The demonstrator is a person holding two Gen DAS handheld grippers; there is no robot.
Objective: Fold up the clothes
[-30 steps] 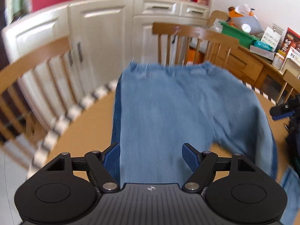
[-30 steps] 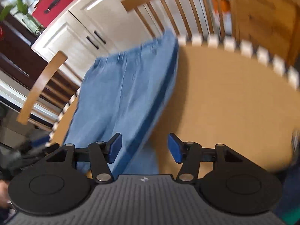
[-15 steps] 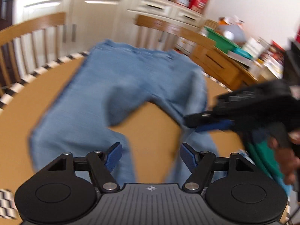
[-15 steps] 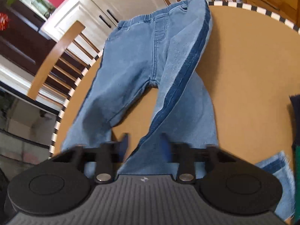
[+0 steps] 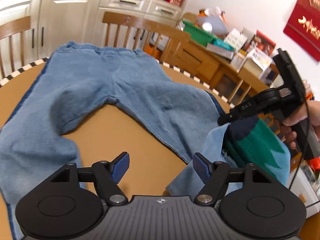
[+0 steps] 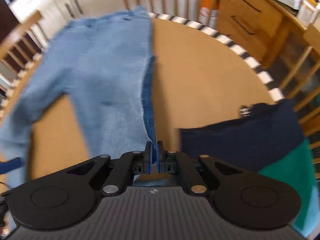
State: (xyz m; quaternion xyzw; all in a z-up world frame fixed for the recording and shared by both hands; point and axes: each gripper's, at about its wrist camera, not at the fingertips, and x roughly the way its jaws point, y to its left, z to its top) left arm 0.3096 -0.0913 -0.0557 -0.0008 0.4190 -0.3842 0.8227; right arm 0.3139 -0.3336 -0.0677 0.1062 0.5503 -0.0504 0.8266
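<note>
A pair of light blue jeans [image 5: 112, 88] lies spread on the round brown table [image 5: 124, 138], waistband at the far edge, legs splayed toward me. My left gripper [image 5: 160, 166] is open and empty, low over the bare table between the two legs. My right gripper [image 6: 153, 156] is shut on the dark-striped outer edge of the right leg of the jeans [image 6: 112, 92]. It also shows in the left wrist view [image 5: 226, 121], holding the lifted hem at the right.
A navy and green garment [image 6: 270, 150] lies on the table right of the jeans, also in the left wrist view [image 5: 258, 144]. Wooden chairs [image 5: 140, 30] stand around the checker-edged table. A cluttered wooden sideboard [image 5: 220, 60] is at the back right.
My right gripper went from open to shut on the right jean leg's edge. My left gripper has swung from the left leg to above the table between the legs.
</note>
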